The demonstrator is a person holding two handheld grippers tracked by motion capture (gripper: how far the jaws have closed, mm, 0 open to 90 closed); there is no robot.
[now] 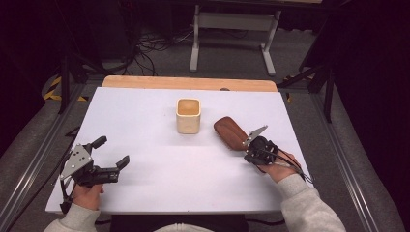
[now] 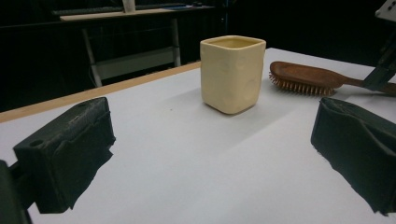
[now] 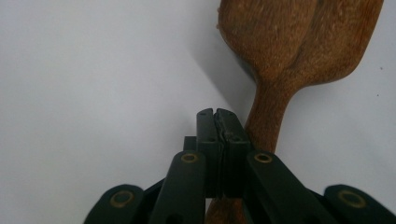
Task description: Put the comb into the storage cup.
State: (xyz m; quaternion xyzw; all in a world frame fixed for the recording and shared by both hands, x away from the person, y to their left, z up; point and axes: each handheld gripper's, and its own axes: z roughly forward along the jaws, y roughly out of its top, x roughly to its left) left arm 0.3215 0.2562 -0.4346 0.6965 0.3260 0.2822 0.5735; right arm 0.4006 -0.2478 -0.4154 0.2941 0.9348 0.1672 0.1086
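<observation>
Right gripper (image 3: 218,116) fingers together (empty) | above hairbrush (image 3: 299,42) handle

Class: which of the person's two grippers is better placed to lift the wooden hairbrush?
Right. The right gripper sits at the hairbrush handle, jaws shut beside it and needing to reopen. The left gripper, open, is far off, beyond the cup.

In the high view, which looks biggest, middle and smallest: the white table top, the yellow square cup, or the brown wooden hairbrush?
Largest to smallest in the high view:
1. White table top, by far.
2. Brown wooden hairbrush and pale yellow square cup: they look about alike, and part of the brush's handle is hidden by the right gripper, so I won't rank them.
</observation>
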